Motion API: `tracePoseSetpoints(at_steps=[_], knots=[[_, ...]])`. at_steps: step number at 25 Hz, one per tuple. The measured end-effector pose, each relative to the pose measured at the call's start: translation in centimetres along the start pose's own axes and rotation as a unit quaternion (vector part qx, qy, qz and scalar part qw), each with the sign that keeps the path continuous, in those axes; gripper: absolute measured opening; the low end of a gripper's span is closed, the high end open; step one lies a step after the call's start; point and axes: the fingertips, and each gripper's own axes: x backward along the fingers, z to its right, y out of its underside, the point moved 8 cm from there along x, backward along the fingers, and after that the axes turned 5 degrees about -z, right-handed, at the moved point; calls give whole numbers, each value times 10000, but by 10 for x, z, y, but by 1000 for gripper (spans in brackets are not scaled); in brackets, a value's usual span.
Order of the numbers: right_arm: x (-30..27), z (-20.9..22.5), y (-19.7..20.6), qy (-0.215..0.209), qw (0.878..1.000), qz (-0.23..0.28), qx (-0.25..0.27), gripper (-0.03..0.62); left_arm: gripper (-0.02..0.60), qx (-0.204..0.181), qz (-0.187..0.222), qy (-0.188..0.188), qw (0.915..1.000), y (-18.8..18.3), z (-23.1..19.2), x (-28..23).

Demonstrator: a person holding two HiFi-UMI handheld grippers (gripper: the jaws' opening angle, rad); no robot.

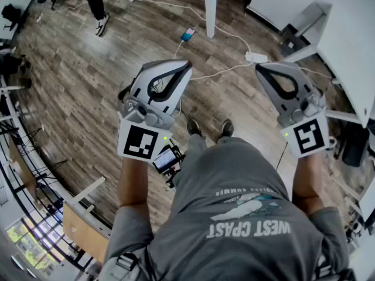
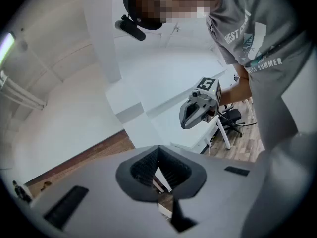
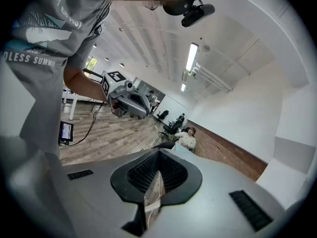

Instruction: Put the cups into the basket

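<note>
No cup and no basket shows in any view. In the head view I stand on a wooden floor and hold both grippers out at waist height. My left gripper (image 1: pixel 186 65) has its jaws together with nothing between them. My right gripper (image 1: pixel 261 69) is likewise shut and empty. In the left gripper view the left gripper (image 2: pixel 159 166) points at a white wall and white desk, with the right gripper (image 2: pixel 197 109) in the air beyond. The right gripper view shows the right gripper (image 3: pixel 158 175) shut, with the left gripper (image 3: pixel 127 101) across from it.
A white table leg (image 1: pixel 210 16), a phone (image 1: pixel 188 34) and a white power strip (image 1: pixel 256 57) with cables lie ahead on the floor. White desks (image 1: pixel 345 34) stand at the right. A person's legs (image 1: pixel 96 4) are at the far left; another person sits (image 3: pixel 185 139) farther off.
</note>
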Motion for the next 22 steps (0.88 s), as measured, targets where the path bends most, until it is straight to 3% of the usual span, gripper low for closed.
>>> tracePoseSetpoints(at_steps=[15,22], knots=[[-20,-5,-7,-127,9996,17,-241,15,-3,138,-5,22,9999,19,-13,9],[-40,-11,-22,77,9998,-115,-106,14,-3,131,27,75,9999,34,-27,25]])
